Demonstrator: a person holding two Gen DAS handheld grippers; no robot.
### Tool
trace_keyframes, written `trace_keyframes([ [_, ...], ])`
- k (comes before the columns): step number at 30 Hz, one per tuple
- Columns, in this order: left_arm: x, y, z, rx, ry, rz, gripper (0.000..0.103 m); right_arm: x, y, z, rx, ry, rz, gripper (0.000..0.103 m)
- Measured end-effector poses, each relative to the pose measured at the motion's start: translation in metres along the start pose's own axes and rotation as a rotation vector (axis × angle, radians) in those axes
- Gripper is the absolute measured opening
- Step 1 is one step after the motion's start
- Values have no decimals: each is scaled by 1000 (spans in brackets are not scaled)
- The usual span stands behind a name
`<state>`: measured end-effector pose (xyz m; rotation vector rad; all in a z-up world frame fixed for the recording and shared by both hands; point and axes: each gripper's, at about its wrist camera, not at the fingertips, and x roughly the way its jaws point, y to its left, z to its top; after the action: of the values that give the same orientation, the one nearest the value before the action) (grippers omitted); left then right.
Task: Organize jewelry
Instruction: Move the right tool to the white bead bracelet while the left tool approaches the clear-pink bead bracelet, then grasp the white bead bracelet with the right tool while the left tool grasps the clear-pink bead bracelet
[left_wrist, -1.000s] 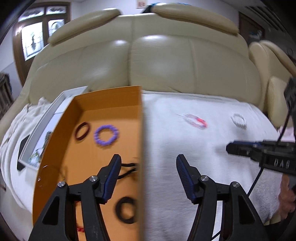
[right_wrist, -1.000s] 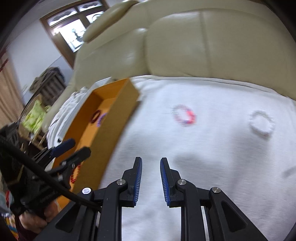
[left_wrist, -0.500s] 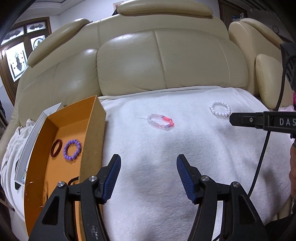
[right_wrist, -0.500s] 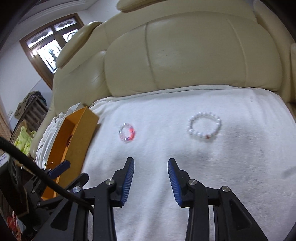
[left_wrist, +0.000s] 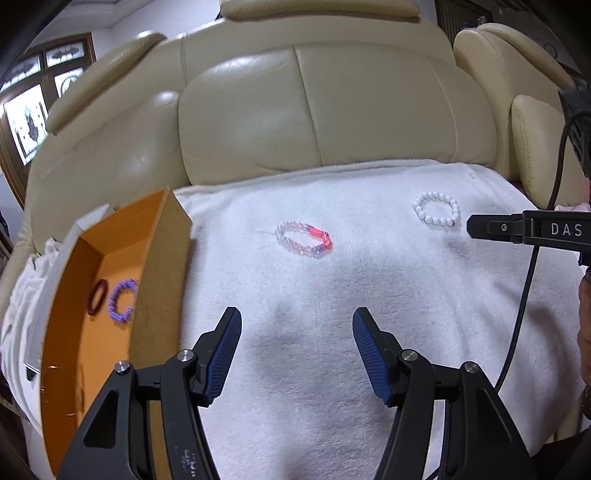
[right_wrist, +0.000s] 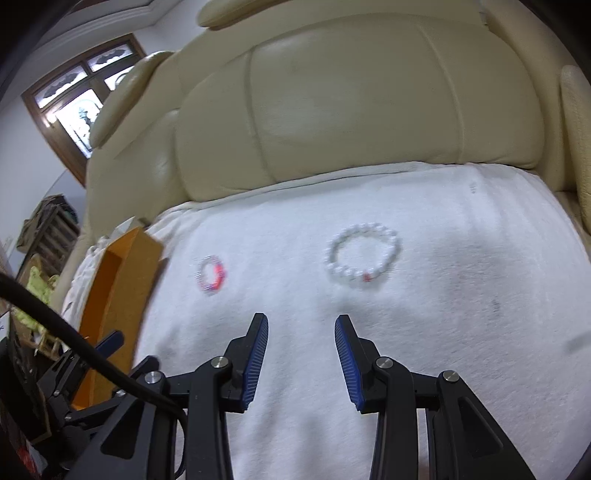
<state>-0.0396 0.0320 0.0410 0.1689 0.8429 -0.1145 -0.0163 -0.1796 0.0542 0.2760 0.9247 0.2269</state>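
A pink-and-clear bead bracelet (left_wrist: 304, 238) lies on the white towel (left_wrist: 332, 369), ahead of my open, empty left gripper (left_wrist: 296, 354). A white pearl bracelet (left_wrist: 436, 213) lies to its right, close to my right gripper's finger (left_wrist: 517, 230). In the right wrist view my right gripper (right_wrist: 301, 360) is open and empty; the pearl bracelet (right_wrist: 361, 256) lies just ahead of it, the pink bracelet (right_wrist: 211, 275) to the left. The orange box (left_wrist: 110, 295) at the left holds a purple bracelet (left_wrist: 122, 300) and a dark red ring (left_wrist: 96, 297).
The towel covers a cream leather sofa seat (left_wrist: 314, 122). A white lid or frame (left_wrist: 55, 273) lies against the box's left side. A black cable (left_wrist: 524, 302) hangs from the right gripper. A window (right_wrist: 81, 107) and cluttered shelves (right_wrist: 40, 236) are at the left.
Both grippers have swung right, away from the box and over the towel. The right gripper's jaws have opened wider and the pearl bracelet now sits ahead of them.
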Motion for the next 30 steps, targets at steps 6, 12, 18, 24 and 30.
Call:
trace_keyframes([
  [6,28,3,15,-58,38,-32,63,25,-38,14,111,12,-58,41],
  [12,54,19,30,-138,47,-43,63,40,-51,31,175,-17,-77,41],
  [18,81,35,45,-198,44,-61,63,61,-40,42,123,-49,-215,30],
  [24,100,42,52,-242,54,-110,63,74,-18,41,-25,-79,-322,13],
  [30,103,35,54,-175,34,-88,42,71,-14,39,-37,-83,-298,10],
])
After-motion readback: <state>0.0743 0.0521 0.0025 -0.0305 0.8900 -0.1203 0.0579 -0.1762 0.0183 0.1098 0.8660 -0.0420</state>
